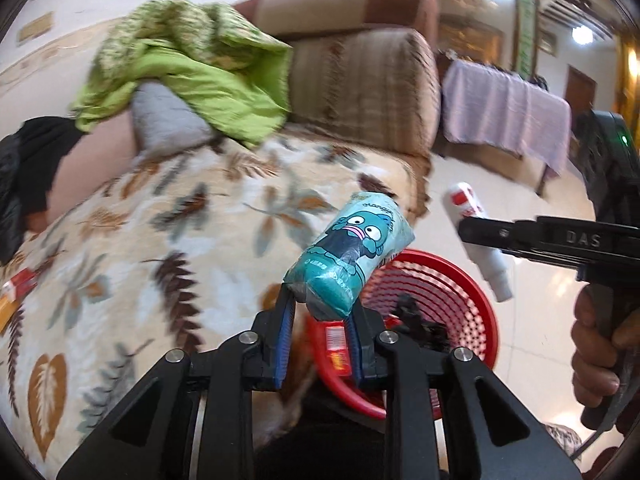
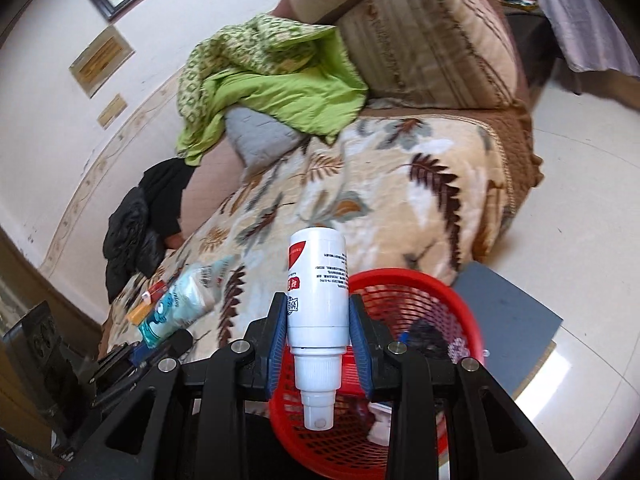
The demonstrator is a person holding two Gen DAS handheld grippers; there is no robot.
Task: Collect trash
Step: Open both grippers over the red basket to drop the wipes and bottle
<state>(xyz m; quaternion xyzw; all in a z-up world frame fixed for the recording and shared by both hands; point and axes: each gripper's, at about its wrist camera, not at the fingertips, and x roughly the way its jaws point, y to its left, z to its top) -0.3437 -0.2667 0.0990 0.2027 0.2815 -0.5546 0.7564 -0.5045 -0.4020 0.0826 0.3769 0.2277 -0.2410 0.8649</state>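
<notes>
A red basket (image 2: pixel 416 292) with mesh walls stands on the floor, just beyond and below both tongs, beside the sofa (image 2: pixel 360 208). Inside it lie a dark crumpled thing (image 2: pixel 428 340), something white (image 2: pixel 380 428) near the bottom, and a red and white wrapper (image 1: pixel 334 346); what they are exactly I cannot tell.

The left tongs (image 1: pixel 320 312) are narrow and hold a teal packet (image 1: pixel 348 256) with a cartoon face by its lower end. The packet sticks up and forward from the blue pads, above the near rim of the basket.

The right tongs (image 2: pixel 320 320) are also narrow and grip a white spray bottle (image 2: pixel 318 300) with a red label around its body. The nozzle points back toward the camera, and the bottle hangs over the basket's rim. A hand (image 1: pixel 596 344) holds the grip of these tongs.

To the left of the tongs, a small orange and red pack (image 2: pixel 146 304) lies on the leaf-pattern blanket (image 2: pixel 400 184) of the sofa.
</notes>
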